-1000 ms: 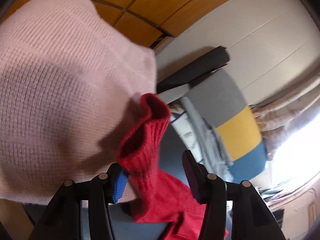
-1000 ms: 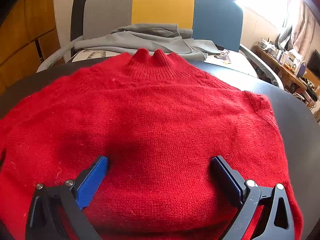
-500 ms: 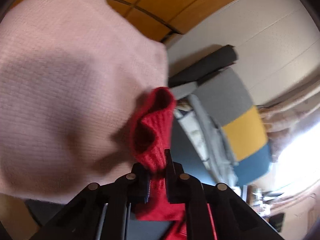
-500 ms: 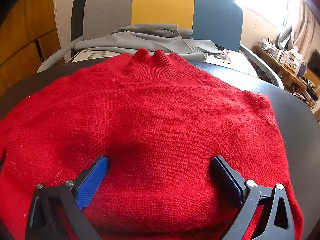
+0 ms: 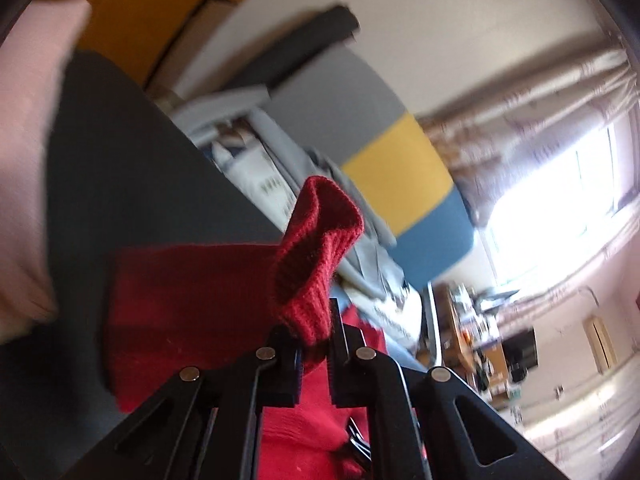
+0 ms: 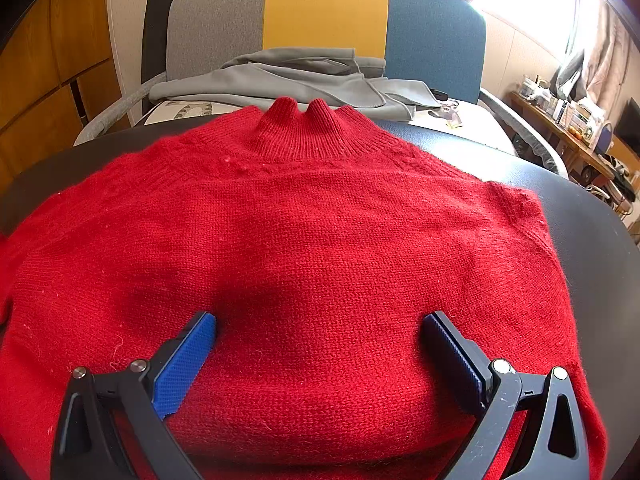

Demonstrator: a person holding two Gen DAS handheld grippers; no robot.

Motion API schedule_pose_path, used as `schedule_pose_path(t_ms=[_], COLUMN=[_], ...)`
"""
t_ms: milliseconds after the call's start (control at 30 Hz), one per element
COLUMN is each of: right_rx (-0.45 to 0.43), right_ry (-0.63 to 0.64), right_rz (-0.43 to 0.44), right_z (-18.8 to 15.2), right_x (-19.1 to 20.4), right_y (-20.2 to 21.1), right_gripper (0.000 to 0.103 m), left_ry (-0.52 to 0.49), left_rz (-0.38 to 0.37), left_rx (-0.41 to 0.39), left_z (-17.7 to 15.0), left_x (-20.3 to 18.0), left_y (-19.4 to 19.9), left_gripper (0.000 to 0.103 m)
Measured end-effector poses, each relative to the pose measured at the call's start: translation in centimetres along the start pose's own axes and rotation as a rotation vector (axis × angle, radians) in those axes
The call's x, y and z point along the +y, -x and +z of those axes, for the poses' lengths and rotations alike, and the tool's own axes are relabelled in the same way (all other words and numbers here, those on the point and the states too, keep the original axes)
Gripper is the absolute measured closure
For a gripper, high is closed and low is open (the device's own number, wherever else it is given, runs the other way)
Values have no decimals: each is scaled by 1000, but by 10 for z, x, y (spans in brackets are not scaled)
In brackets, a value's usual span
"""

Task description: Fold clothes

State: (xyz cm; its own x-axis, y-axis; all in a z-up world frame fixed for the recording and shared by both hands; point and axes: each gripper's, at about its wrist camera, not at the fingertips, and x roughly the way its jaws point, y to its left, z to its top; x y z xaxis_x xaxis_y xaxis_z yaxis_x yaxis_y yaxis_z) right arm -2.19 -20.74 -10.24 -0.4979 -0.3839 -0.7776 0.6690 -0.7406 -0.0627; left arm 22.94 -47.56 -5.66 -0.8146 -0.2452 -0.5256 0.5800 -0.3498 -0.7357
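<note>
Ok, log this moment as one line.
left gripper: shut on sleeve cuff | right gripper: open over red sweater | fold: pending

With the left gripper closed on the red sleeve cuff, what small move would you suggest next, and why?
Probably carry the cuff inward across the red sweater body. The left gripper is shut on the ribbed cuff and holds it above the dark table, while the body lies flat under the open right gripper, which could steady it. The sleeve is not yet folded over.
</note>
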Motion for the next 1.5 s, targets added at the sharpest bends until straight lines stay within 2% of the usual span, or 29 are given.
schedule_pose_path(t_ms=[267, 300, 467, 567, 600, 733, 800, 900, 967, 1100, 1133, 1200, 1233, 1267, 1333, 1400, 1467, 1500], right_rx=[-1, -2, -3, -4, -4, -4, -4, -3, 0, 21, 29, 30, 31, 31, 33, 40, 87, 112], right_ry=[0, 0, -2, -2, -3, -3, -4, -5, -6, -1, -12, -102, -146, -191, -280, -368, -473, -517], right_rz=[1, 1, 3, 4, 4, 4, 5, 6, 7, 18, 43, 174, 239, 305, 435, 569, 714, 747], right_z=[0, 0, 0, 0, 0, -1, 0, 0, 1, 4, 6, 8, 10, 11, 13, 14, 7, 4], right_x=[-1, -1, -1, -1, -1, -1, -1, -1, -1, -1, -2, -6, -8, -11, -15, -17, -7, -3], right_y=[0, 0, 0, 0, 0, 0, 0, -1, -1, -2, 0, 11, 16, 22, 33, 42, 35, 28], right_gripper=[0, 0, 0, 0, 0, 0, 0, 0, 0, 0, 0, 1, 8, 20, 26, 26, 26, 26], left_ry=[-37, -43, -88, -111, -128, -257, -349, -479, -512, -477, -457, -441, -439, -443, -457, -458, -455, -438], left_rz=[-54, -54, -30, -1, 12, 37, 67, 137, 186, 268, 275, 241, 243, 245, 252, 247, 223, 202], left_rx=[206, 241, 370, 435, 442, 370, 281, 151, 117, 169, 182, 120, 116, 98, 73, 69, 76, 76], left_z=[-58, -63, -98, -115, -119, -117, -116, -134, -151, -177, -180, -185, -187, -189, -193, -193, -193, -192], left_x=[-30, -37, -49, -49, -49, -60, -63, -49, -30, 18, 26, 35, 36, 37, 36, 38, 40, 42], left_y=[-92, -112, -171, -197, -199, -168, -134, -82, -61, -59, -61, -55, -56, -57, -58, -58, -57, -57], left_gripper=[96, 96, 95, 86, 85, 81, 78, 77, 77, 77, 78, 77, 77, 77, 77, 76, 76, 76])
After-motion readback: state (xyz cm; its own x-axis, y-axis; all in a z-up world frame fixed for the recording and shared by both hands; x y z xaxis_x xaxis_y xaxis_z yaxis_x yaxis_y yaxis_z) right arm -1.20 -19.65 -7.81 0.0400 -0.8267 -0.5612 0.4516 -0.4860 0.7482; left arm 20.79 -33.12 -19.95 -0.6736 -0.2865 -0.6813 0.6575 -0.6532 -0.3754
